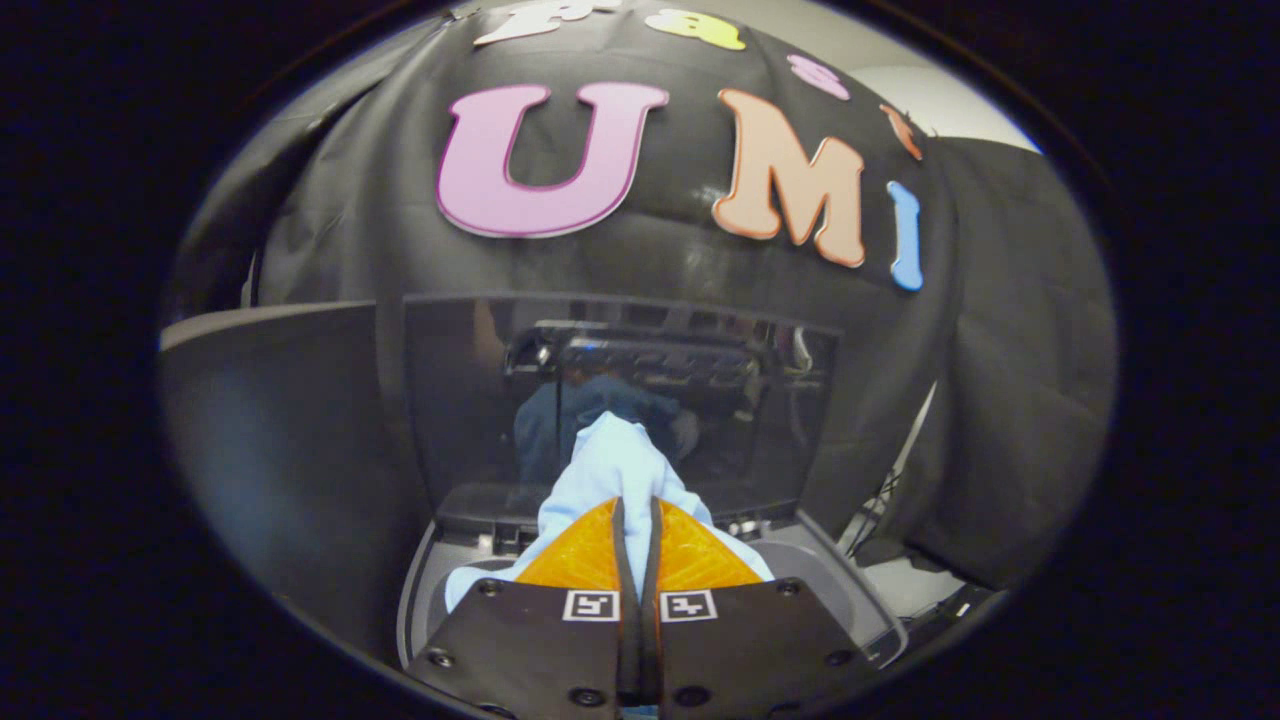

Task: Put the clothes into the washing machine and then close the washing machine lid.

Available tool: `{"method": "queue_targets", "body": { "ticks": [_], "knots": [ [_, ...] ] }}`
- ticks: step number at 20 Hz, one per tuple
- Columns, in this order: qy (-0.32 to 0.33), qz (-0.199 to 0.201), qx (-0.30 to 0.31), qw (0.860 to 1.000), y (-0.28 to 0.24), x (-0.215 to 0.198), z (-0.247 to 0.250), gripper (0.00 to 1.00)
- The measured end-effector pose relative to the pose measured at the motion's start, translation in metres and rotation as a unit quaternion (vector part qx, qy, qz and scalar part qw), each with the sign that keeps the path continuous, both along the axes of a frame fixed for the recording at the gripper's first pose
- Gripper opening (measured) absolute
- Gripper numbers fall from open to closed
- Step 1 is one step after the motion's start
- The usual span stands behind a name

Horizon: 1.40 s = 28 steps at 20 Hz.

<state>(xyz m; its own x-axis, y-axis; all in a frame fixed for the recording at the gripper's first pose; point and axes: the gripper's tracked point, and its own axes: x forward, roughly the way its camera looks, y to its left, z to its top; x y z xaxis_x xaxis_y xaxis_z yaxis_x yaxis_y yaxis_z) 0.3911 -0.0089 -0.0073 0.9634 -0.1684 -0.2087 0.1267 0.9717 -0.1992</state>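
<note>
Hand-held gripper (637,515) pinches pale garment (612,470), bunched lengthwise ahead toward the raised lid (450,400).

Staged test booth, not a real laundry room. Black cloth (1010,400) is hanging as the wall behind and to the sides. A top-loading washing machine (850,590) is sitting against it, its dark glossy lid (450,400) standing open and reflecting shelving. Cables are trailing beside the machine.

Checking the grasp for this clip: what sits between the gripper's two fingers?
In the gripper view, a pale blue garment is pinched between the fingers of the gripper, bulging out ahead of them above the open washing machine.
</note>
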Motion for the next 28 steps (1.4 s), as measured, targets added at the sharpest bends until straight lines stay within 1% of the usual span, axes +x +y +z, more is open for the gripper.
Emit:
{"method": "queue_targets", "body": {
  "ticks": [3,5,7,8,9,15,18,22,24,26,28],
  "knots": [
    [0.017,0.0,0.003,1.0,-0.004,0.012,-0.016,0.01],
    [0.029,-0.005,0.01,1.0,-0.008,0.011,-0.024,0.04],
    [0.044,-0.018,0.016,0.999,-0.015,0.016,-0.035,0.03],
    [0.054,-0.02,0.015,0.998,-0.017,0.016,-0.04,0.14],
    [0.055,-0.006,0.025,0.998,-0.012,0.02,-0.043,0.26],
    [0.036,0.03,0.039,0.998,0.003,0.02,-0.029,1.0],
    [0.033,0.032,0.027,0.999,0.003,0.01,-0.022,1.0],
    [0.012,0.013,0.005,1.0,-0.002,-0.006,-0.004,1.0],
    [0.0,0.016,0.008,1.0,0.003,-0.016,0.007,1.0],
    [-0.008,0.009,0.008,1.0,0.001,-0.024,0.019,1.0],
    [-0.016,0.009,0.012,1.0,0.004,-0.033,0.03,1.0]
  ]
}}
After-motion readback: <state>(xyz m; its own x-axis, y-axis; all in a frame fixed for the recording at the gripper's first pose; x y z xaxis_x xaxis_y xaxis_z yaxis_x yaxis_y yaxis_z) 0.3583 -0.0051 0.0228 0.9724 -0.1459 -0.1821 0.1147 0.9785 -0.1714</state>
